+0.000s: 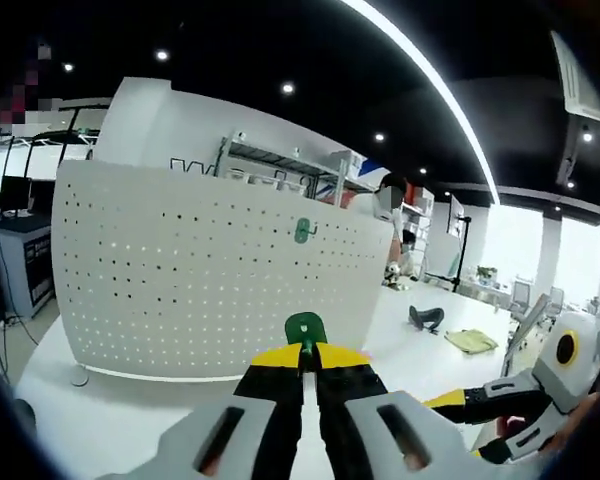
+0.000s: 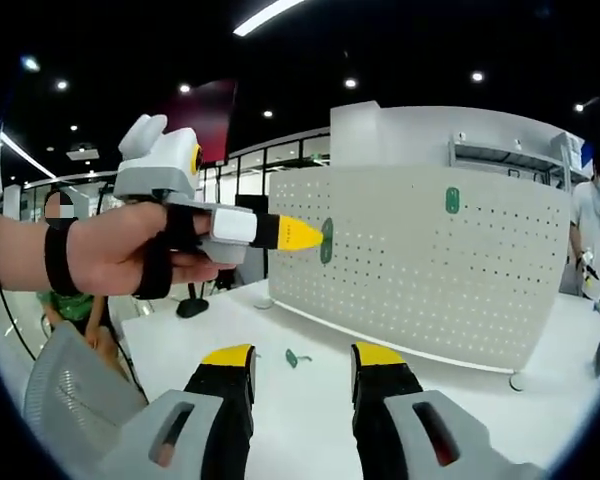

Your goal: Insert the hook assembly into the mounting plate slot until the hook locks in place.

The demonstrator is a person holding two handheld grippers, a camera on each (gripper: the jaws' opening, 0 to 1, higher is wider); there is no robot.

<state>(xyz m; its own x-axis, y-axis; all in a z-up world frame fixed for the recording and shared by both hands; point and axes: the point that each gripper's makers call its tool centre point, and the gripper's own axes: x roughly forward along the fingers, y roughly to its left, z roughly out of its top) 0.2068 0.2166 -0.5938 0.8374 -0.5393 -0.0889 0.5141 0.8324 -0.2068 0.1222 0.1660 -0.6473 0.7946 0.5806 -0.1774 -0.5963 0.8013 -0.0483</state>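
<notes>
We've got the left tool [image 1: 309,352] clamped on a green hook [image 1: 305,327] just short of the pegboard [image 1: 180,270], long axis aimed at its holes, while the right tool [image 2: 302,362] hangs open, further back.

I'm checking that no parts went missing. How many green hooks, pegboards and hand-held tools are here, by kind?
Green hooks: 3 (held hook, mounted hook, loose hook on the table)
White pegboard: 1
Tools: 2 (left tool, right tool)
Total: 6
</notes>
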